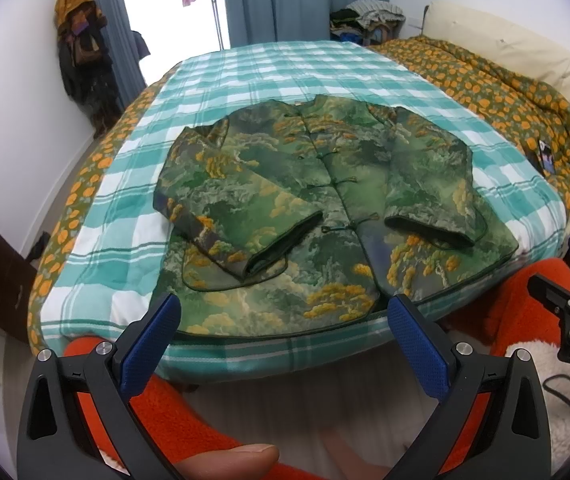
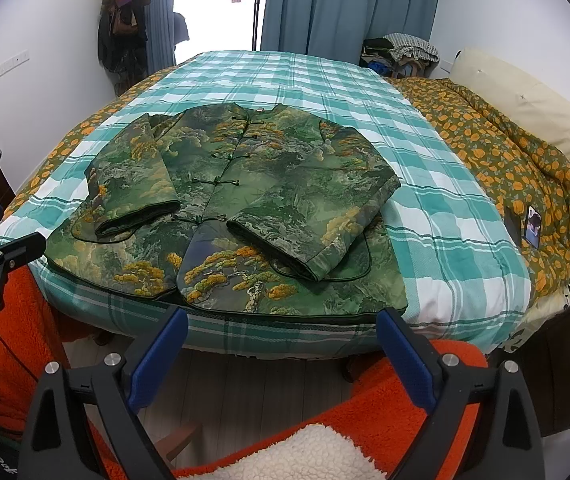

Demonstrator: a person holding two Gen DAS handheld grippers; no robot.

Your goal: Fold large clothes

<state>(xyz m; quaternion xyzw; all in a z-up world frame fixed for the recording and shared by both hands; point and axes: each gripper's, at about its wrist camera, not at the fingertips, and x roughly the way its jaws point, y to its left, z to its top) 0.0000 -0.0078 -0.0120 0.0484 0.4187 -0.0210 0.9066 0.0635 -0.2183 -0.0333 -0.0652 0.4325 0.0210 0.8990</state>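
Green landscape-print padded jacket [image 1: 325, 200] lies sleeves-folded on teal checked bedspread [image 1: 285, 76]; left gripper [image 1: 285, 344] and right gripper [image 2: 283, 350] hover released, empty

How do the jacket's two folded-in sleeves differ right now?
The left sleeve slants diagonally inward across the jacket, its cuff near the front closure; the right sleeve runs straighter down its own side. In the left wrist view the left sleeve's cuff lies nearer the hem than the right's. Both lie flat on the jacket's front, cuffs toward the hem, untouched by either open gripper.
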